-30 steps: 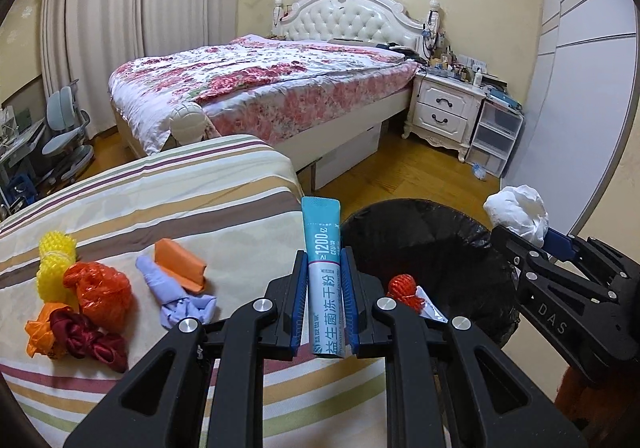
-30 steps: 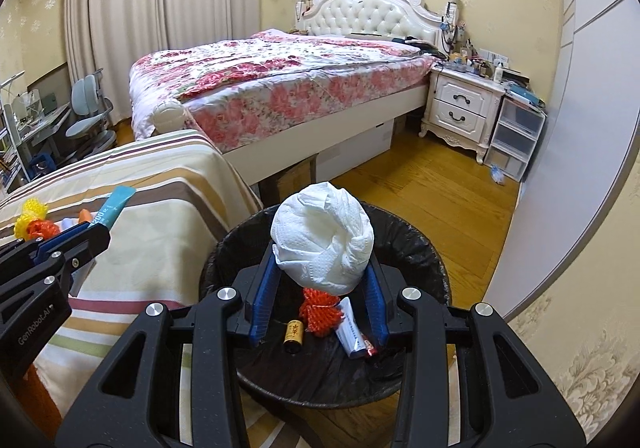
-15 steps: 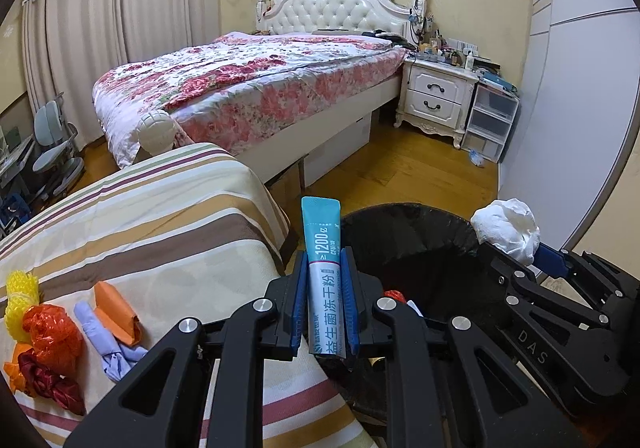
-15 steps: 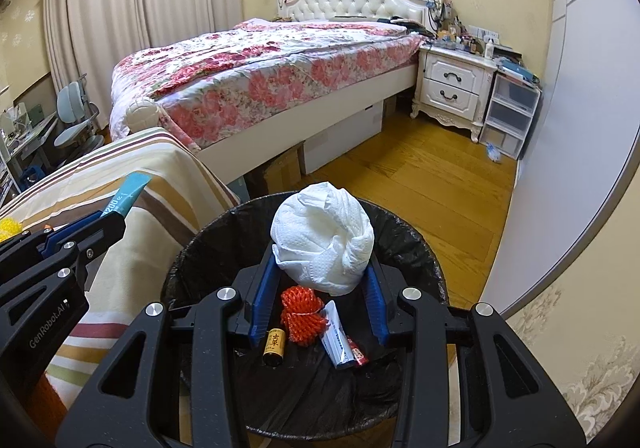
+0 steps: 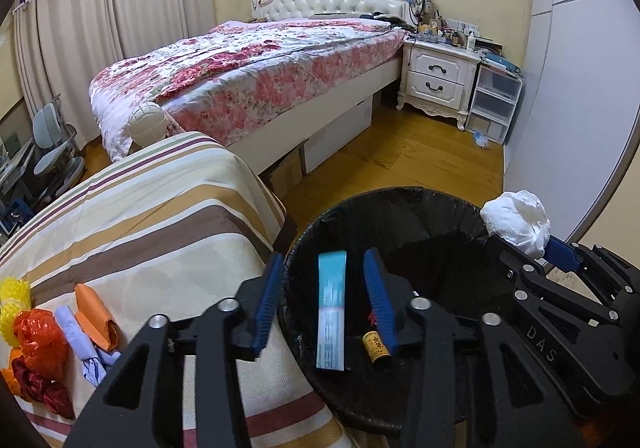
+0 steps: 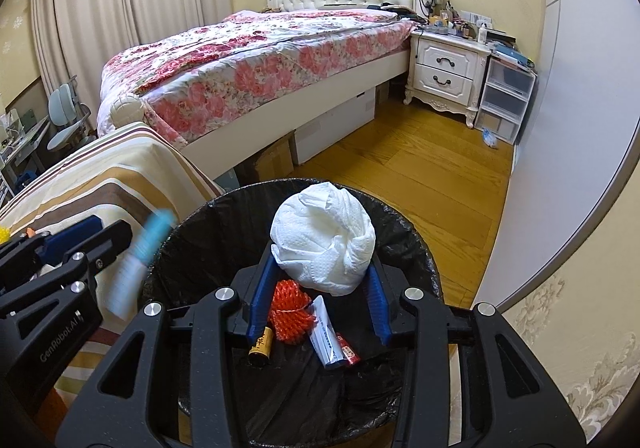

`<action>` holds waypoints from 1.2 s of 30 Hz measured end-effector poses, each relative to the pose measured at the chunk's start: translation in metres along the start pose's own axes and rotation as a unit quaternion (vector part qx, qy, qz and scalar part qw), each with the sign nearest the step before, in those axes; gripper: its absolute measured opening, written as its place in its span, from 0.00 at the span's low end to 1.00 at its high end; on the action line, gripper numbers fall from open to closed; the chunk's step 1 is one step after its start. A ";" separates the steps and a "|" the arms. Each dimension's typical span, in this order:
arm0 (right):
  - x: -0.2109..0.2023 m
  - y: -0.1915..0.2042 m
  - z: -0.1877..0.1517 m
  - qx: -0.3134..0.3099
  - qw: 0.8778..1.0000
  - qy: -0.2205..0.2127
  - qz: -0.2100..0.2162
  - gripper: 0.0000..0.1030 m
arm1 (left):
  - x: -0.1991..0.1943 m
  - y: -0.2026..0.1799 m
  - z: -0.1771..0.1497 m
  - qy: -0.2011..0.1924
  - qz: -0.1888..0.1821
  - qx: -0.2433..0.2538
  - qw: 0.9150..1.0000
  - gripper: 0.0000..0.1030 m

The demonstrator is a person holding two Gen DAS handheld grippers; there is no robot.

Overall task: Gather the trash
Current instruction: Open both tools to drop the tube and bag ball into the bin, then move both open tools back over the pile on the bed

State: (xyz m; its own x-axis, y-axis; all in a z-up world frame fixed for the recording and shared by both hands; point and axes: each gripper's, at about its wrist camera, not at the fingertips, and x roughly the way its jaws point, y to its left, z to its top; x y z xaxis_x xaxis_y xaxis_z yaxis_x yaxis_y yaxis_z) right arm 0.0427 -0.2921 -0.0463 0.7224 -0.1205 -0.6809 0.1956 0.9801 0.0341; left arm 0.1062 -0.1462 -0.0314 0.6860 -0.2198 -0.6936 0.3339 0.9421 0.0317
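Observation:
My left gripper (image 5: 322, 298) is open over the near-left rim of the black-lined trash bin (image 5: 400, 204). The teal toothpaste tube (image 5: 331, 312) is loose between its jaws, blurred, dropping into the bin; it also shows in the right wrist view (image 6: 138, 258). My right gripper (image 6: 322, 282) is shut on a white crumpled paper ball (image 6: 324, 238) above the bin (image 6: 224, 216); the ball also shows in the left wrist view (image 5: 516, 222). In the bin lie a red mesh ball (image 6: 290, 312), a small brown bottle (image 6: 260, 346) and a white wrapper (image 6: 326, 334).
The striped table (image 5: 160, 208) at left carries an orange piece (image 5: 94, 314), a lilac wrapper (image 5: 82, 344), a red bag (image 5: 40, 340) and yellow mesh (image 5: 12, 302). A floral bed (image 5: 256, 68), nightstand (image 5: 438, 78) and plastic drawers (image 5: 494, 104) stand behind on the wooden floor.
My left gripper has moved right over the bin and opened, letting go of the toothpaste tube, which is falling. My right gripper still holds the paper ball over the bin.

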 end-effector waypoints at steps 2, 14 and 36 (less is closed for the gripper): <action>0.000 0.000 0.000 0.000 1.000 -0.003 -0.004 0.48 | -0.002 0.000 0.000 -0.006 0.001 -0.001 1.000 0.52; -0.013 -0.002 -0.004 0.005 1.000 -0.008 -0.013 0.49 | -0.018 0.010 -0.005 -0.016 0.015 -0.006 1.000 0.68; -0.066 0.107 -0.038 -0.064 0.994 0.000 0.091 0.50 | -0.100 0.123 -0.080 -0.001 0.105 -0.083 0.991 0.69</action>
State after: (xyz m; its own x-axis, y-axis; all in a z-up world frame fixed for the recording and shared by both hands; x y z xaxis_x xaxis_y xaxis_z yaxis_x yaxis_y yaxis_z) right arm -0.0096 -0.1737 -0.0252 0.7382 0.0605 -0.6719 -0.0248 0.9977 0.0626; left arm 0.0267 0.0118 -0.0159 0.7297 -0.0156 -0.6836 0.0730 0.9958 0.0552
